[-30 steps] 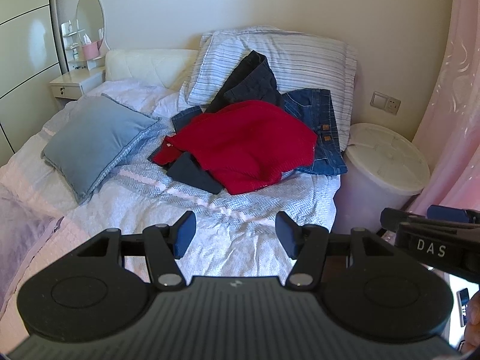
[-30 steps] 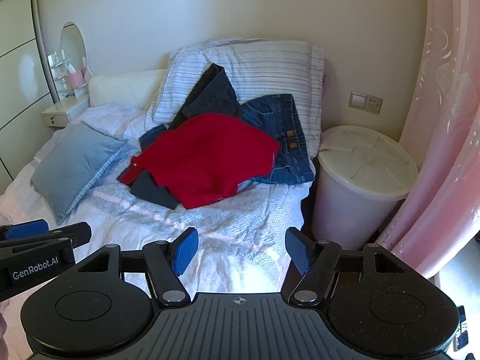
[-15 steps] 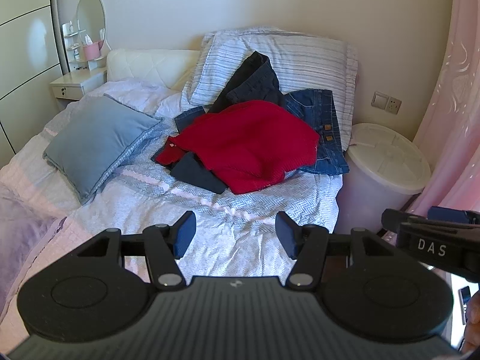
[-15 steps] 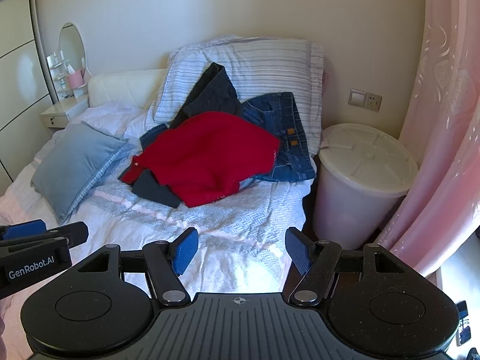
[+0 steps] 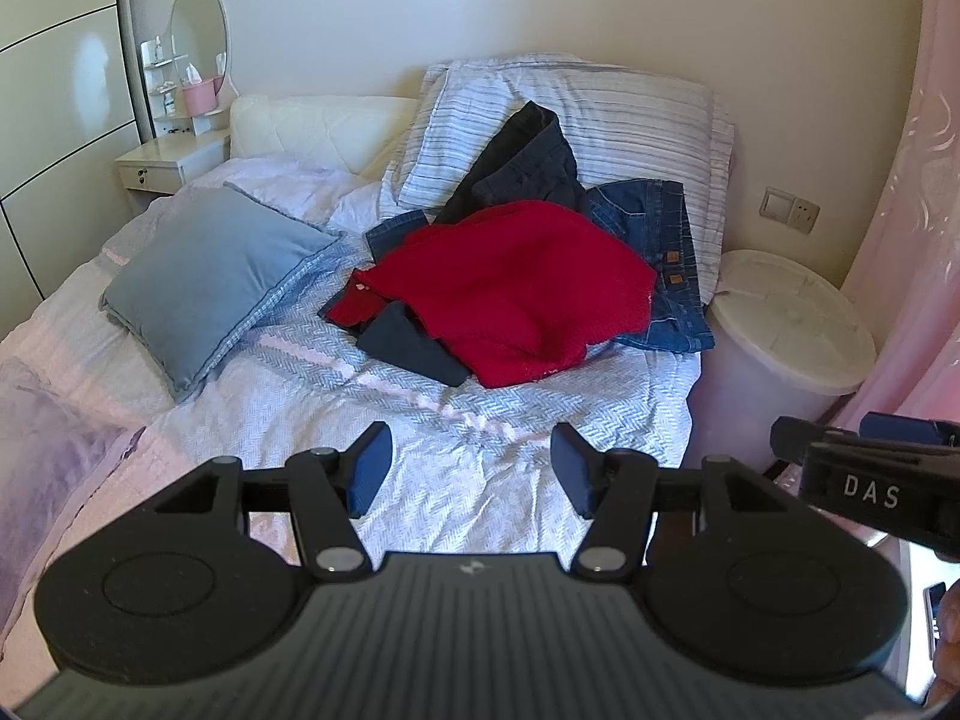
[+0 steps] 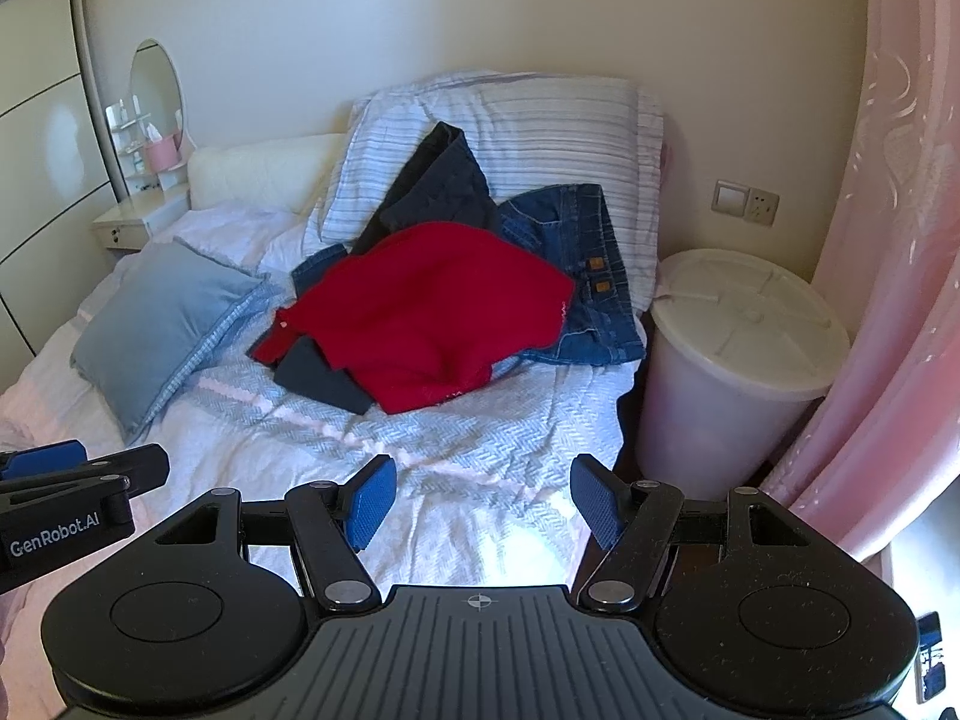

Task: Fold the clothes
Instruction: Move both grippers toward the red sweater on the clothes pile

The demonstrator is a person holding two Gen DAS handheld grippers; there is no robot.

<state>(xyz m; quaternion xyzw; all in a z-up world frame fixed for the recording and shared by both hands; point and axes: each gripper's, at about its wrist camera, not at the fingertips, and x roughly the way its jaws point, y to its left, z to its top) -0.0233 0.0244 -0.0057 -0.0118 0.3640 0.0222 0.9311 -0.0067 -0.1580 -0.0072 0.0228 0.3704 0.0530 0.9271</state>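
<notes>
Red sweater point(image 5: 510, 288), centre of my left view, heaped on the bed point(image 5: 468, 420); it lies over blue jeans point(image 5: 666, 264), which show at its right. Dark garment point(image 5: 528, 162) behind it, leaning on the striped pillow point(image 5: 630, 114). Grey-blue cushion point(image 5: 204, 276), left of the pile. White lidded bin point(image 5: 792, 324), right of the bed. Pink curtain point(image 6: 888, 276), right edge. Left gripper point(image 5: 471, 468), lower centre: I see its jaws spread wide, nothing between them, bedcover beneath. Right gripper point(image 6: 483, 501), lower centre of my right view: likewise apart and empty, well short of the clothes.
</notes>
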